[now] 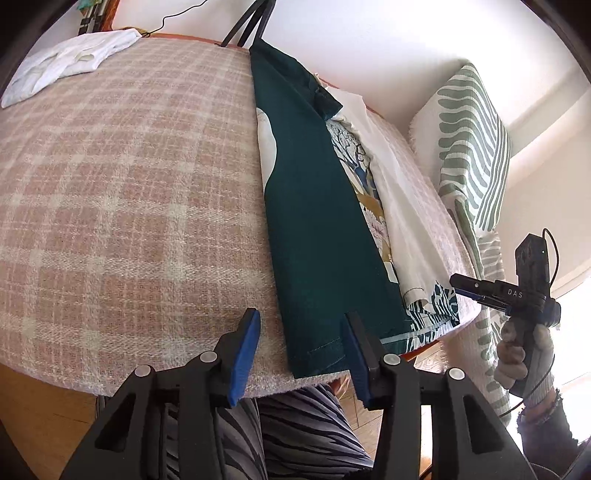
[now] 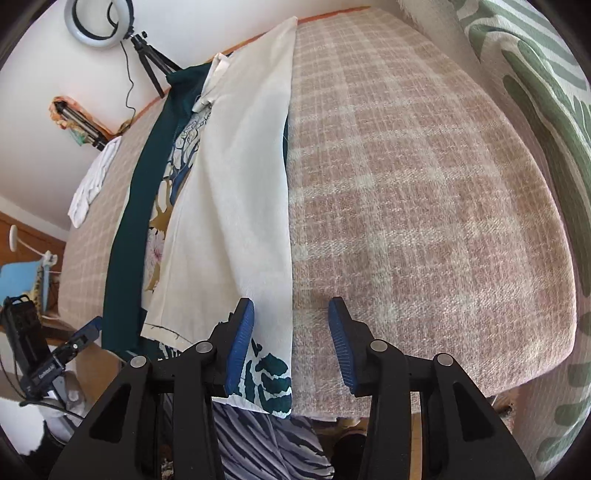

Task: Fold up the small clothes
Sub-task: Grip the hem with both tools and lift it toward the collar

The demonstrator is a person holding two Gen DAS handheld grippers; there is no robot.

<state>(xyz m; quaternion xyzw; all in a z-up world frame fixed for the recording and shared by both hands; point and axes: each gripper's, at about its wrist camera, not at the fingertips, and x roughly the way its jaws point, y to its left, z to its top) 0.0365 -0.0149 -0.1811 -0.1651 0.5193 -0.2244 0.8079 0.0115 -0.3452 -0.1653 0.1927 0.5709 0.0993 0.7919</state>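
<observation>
A long garment lies folded lengthwise on the pink plaid tablecloth (image 1: 129, 184). Its dark green panel (image 1: 317, 221) covers the left side and a white flap (image 2: 236, 184) the right, with a printed pattern showing between them. My left gripper (image 1: 301, 321) is open over the near hem, one finger above the plaid and the other above the green edge. My right gripper (image 2: 291, 306) is also open, with its left finger over the white flap's hem and its right finger over bare plaid. Nothing is pinched in either one. In the left wrist view the right gripper (image 1: 476, 286) shows in a gloved hand (image 1: 524, 354).
A crumpled white cloth (image 1: 70, 59) lies at the table's far left corner. A green-and-white patterned throw (image 1: 476, 147) drapes a seat to the right. A ring light on a tripod (image 2: 98, 22) stands behind the table. The person's striped trousers (image 1: 295, 424) are below the near table edge.
</observation>
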